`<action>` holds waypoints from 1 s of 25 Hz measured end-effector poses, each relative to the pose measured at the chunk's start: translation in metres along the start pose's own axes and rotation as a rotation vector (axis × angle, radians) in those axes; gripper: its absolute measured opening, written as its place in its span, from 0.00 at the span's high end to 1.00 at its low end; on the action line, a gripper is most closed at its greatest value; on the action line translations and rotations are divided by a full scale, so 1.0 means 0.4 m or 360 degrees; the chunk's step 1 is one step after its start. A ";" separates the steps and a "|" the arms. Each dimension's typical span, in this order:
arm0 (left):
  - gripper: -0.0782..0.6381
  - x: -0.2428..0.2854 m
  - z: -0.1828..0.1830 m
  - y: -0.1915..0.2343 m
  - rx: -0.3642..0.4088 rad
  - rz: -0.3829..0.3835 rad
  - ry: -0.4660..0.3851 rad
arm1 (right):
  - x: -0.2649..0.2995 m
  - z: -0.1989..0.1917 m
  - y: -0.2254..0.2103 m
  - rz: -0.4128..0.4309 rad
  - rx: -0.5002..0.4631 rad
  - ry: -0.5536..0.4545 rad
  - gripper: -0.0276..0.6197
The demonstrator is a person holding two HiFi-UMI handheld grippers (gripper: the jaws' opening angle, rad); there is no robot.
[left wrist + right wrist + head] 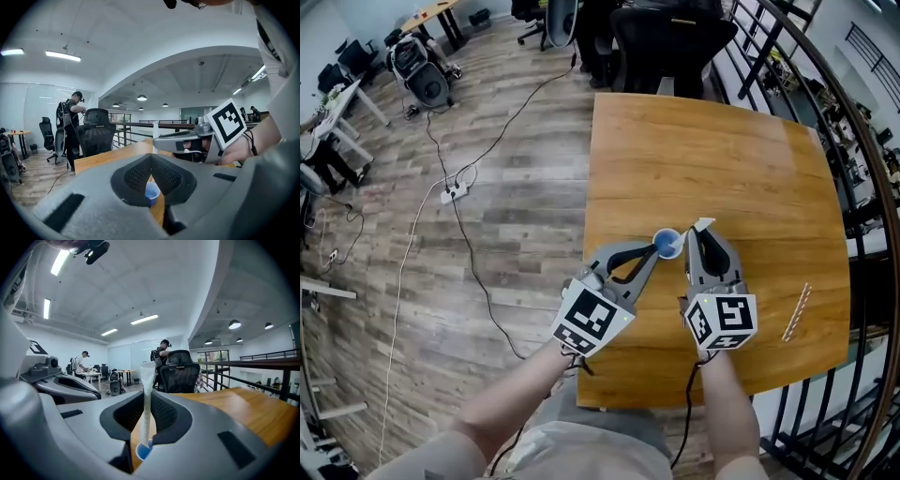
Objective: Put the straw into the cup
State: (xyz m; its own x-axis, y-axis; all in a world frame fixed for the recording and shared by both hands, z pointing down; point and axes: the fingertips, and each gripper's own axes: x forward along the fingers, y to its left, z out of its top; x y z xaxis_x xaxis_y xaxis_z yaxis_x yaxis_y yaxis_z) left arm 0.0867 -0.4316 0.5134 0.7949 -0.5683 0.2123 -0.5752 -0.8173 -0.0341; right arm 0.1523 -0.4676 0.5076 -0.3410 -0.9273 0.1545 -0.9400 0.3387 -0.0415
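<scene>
Honey-coloured and glossy, a wooden table (722,159) carries a small blue cup (667,244) toward its front left, where two hand-held grippers converge from the person's side. The left gripper (653,251) reaches in from the left with its jaws drawn in until the tips all but meet. In the left gripper view the cup's blue wall sits caught in the narrow gap between the black ribbed pads. In the head view the tips touch the cup's left rim.

The right gripper (698,232), just beside the cup on its right, has its jaws closed on a thin white straw (146,404), which stands nearly upright between the pads. The straw's flattened top pokes up beyond the jaw tips. In the right gripper view its lower end comes down onto the cup's open mouth; whether it is actually inside the cup cannot be told.

A second, striped paper straw (797,312) lies flat near the table's front right corner, well apart from both grippers. A black office chair (670,42) stands at the table's far edge, and a black metal railing (825,103) curves along its right side. On the grey-brown plank floor (516,187) to the left, a white power strip (453,193) lies among trailing cables. People stand by desks and chairs in the background of both gripper views.
</scene>
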 end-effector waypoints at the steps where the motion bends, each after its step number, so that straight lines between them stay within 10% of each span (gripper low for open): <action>1: 0.87 0.010 -0.022 0.000 -0.0007 0.0001 0.0012 | 0.010 -0.022 -0.006 -0.0003 0.0003 0.0014 0.88; 12: 0.87 0.085 -0.242 -0.002 -0.0115 -0.0031 0.0218 | 0.092 -0.242 -0.017 -0.0005 -0.0010 0.0169 0.88; 25: 0.87 0.074 -0.299 -0.016 -0.0168 -0.0018 0.0296 | 0.088 -0.326 -0.011 -0.0005 0.0042 0.0306 0.87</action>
State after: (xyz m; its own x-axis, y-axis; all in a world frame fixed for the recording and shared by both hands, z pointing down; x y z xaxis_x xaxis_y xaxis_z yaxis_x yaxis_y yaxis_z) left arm 0.0909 -0.4320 0.6366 0.7579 -0.5236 0.3891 -0.5911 -0.8036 0.0699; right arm 0.1461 -0.4809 0.6419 -0.3317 -0.8799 0.3403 -0.9418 0.3294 -0.0663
